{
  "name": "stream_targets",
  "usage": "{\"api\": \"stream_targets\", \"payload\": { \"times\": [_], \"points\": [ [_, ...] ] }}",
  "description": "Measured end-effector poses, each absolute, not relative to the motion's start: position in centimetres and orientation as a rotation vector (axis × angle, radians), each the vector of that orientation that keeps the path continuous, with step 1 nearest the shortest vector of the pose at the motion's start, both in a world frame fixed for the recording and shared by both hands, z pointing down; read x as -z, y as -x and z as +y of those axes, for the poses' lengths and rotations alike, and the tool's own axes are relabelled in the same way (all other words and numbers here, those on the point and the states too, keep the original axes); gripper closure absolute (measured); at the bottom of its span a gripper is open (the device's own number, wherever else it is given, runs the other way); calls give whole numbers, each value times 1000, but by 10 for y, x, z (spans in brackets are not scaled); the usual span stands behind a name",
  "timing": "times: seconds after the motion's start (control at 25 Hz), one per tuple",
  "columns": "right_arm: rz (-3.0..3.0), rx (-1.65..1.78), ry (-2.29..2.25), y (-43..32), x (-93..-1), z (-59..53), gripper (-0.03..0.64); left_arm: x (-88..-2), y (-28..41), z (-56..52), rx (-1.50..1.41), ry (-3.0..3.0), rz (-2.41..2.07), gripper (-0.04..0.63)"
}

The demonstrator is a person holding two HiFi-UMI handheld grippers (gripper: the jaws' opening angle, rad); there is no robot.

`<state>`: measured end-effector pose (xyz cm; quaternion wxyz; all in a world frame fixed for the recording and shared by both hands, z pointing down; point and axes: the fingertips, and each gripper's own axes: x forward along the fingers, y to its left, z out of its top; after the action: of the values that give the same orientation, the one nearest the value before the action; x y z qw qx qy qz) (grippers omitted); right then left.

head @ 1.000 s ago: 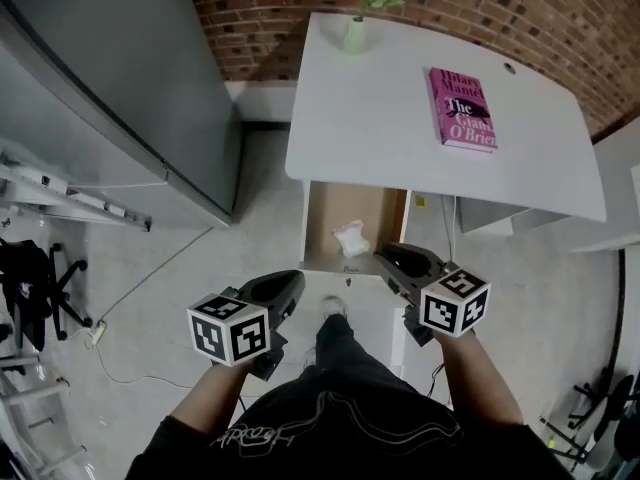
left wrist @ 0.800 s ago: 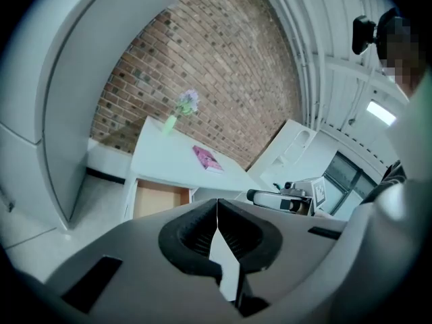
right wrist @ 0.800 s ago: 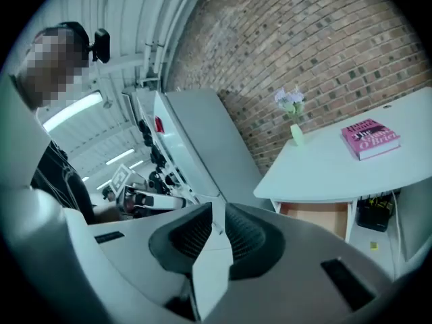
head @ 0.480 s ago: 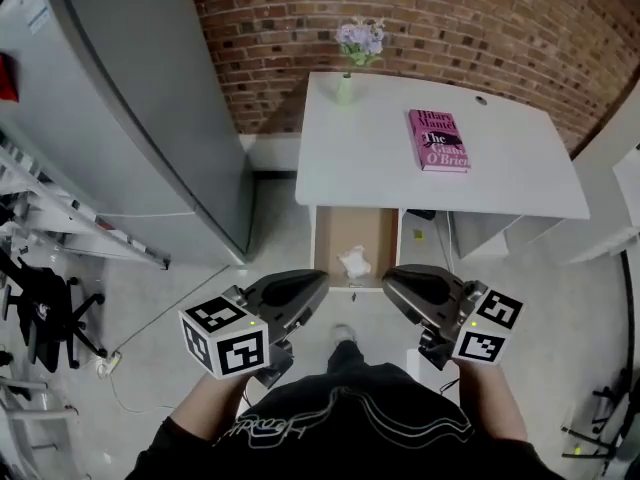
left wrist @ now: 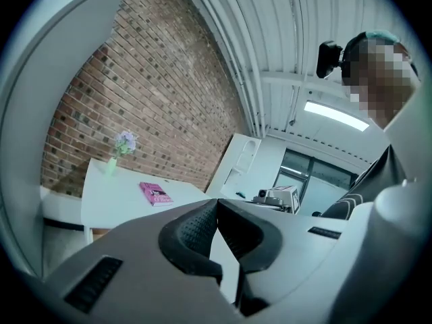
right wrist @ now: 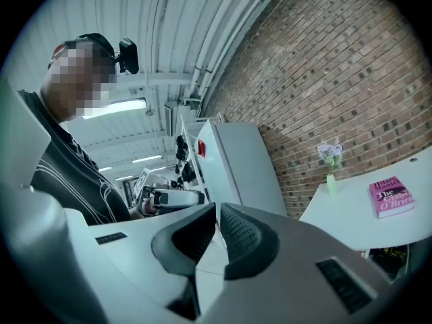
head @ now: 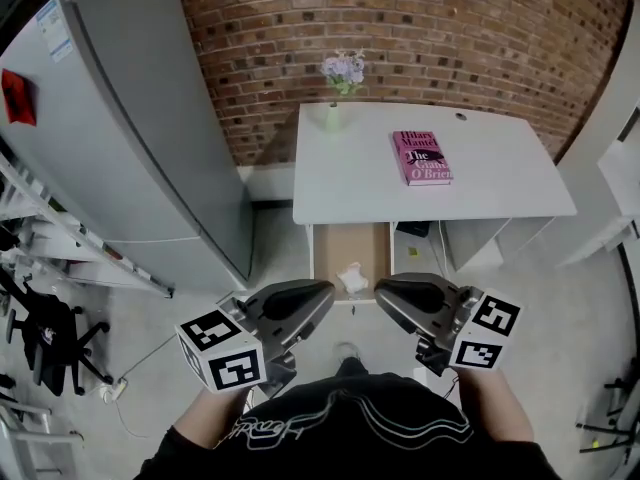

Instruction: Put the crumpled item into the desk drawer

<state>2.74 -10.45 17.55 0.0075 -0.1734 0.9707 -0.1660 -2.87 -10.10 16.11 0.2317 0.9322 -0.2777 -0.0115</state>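
the crumpled item (head: 352, 278) is a small white wad, paper-like, with creased, irregular edges. it lies in the open desk drawer (head: 335, 248), on the bare, matte, wood-coloured bottom, toward the front and a little right of centre. it is a lumpy clump with no long axis or pointing direction that can be made out at this size.

the desk (head: 480, 183) has a smooth white top with a curved far edge, set against a rough red brick wall (head: 400, 28). on it lie a flat pink book (head: 421, 157) and a slim pale green vase (head: 333, 116) with lilac flowers.

the left gripper (head: 322, 290) and right gripper (head: 382, 290) are grey moulded shells with dark ribbed pads, held near the person's body, their tips aimed toward each other. in the head view the wad shows between and just beyond the two tips, apart from both. the left gripper's (left wrist: 216, 204) pads meet at the tips with nothing between them; the right gripper's (right wrist: 217, 208) jaws are closed to a thin slit, empty.
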Motion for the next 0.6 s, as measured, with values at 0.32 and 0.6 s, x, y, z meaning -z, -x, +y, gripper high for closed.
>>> {"api": "stream_targets", "payload": {
  "times": [0.32, 0.6],
  "points": [
    [3027, 532, 518, -22, -179, -88, 563, -155, 28, -87, 22, -2613, -785, 574],
    [3025, 529, 540, -19, -182, -80, 563, -164, 37, -77, 15, -2596, -798, 574]
  ]
}}
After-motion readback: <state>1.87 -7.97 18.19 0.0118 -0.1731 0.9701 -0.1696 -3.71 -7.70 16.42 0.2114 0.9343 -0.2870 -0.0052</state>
